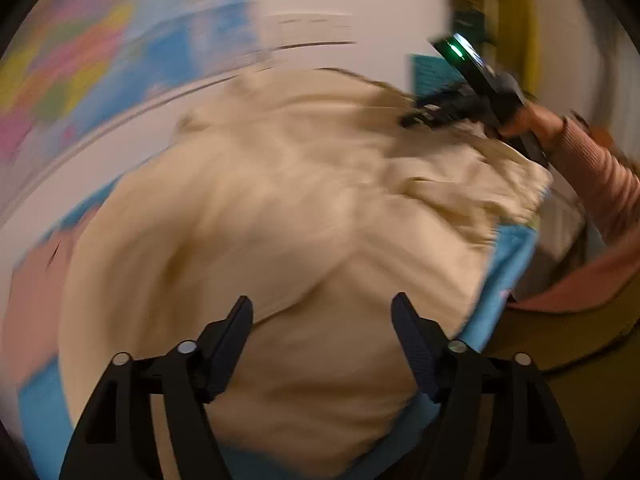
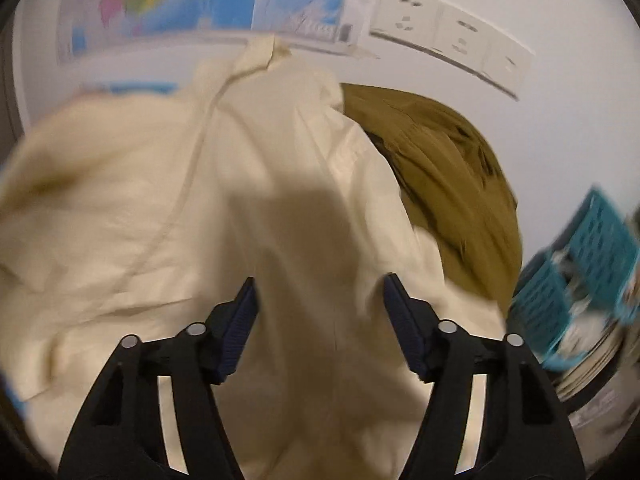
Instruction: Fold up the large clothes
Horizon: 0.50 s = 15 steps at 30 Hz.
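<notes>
We see the cream garment (image 1: 280, 208) rumpled and creased mid-frame; our left tool (image 1: 322, 320) and right tool (image 2: 320, 300) both hang released above it.

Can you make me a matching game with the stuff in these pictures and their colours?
Things:
1. big garment spread under the fingers
2. crumpled garment beside it
3. basket at the right edge
4. sleeve of the person's arm

Colours:
A. turquoise
B. pink
C. cream
D. olive brown

Right pairs: 1-C, 2-D, 3-A, 4-B
</notes>
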Available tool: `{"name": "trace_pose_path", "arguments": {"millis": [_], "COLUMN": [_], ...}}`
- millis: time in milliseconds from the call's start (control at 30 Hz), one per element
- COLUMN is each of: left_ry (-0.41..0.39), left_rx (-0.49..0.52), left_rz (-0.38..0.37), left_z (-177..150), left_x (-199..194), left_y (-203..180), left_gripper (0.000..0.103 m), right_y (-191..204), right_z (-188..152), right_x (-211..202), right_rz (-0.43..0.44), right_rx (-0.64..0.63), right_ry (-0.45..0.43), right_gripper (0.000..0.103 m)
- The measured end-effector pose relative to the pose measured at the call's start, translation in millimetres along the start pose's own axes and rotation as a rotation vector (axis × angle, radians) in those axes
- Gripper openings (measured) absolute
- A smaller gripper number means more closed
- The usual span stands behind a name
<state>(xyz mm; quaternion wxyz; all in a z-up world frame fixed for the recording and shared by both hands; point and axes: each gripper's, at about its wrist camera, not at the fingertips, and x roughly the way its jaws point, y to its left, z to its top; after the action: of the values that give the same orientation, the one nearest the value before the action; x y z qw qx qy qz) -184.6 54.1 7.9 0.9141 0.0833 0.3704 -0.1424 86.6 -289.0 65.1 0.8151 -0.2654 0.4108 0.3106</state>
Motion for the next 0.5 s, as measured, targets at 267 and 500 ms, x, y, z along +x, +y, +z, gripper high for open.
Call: {"name": "trace_pose_path", "arguments": {"millis": [267, 500], "left_ry": [0.066, 0.119], "left_rx": [-0.249, -0.358], "left_rz": [0.001, 0.099], "left_z": [-26.2, -17.1], "left_x": [9.9, 42.1], "left_y": [66.7, 89.8], "left_gripper": [0.074, 0.074], "right_y": [-10.7, -14.8], "right_z": [26.2, 31.8], "right_x": [8.6, 25.9], "right_rz": [0.044, 0.024], "right_rx": [0.010, 0.022], "right_ry": [-0.031, -0.060], "right_gripper": [0.004, 0.005]}}
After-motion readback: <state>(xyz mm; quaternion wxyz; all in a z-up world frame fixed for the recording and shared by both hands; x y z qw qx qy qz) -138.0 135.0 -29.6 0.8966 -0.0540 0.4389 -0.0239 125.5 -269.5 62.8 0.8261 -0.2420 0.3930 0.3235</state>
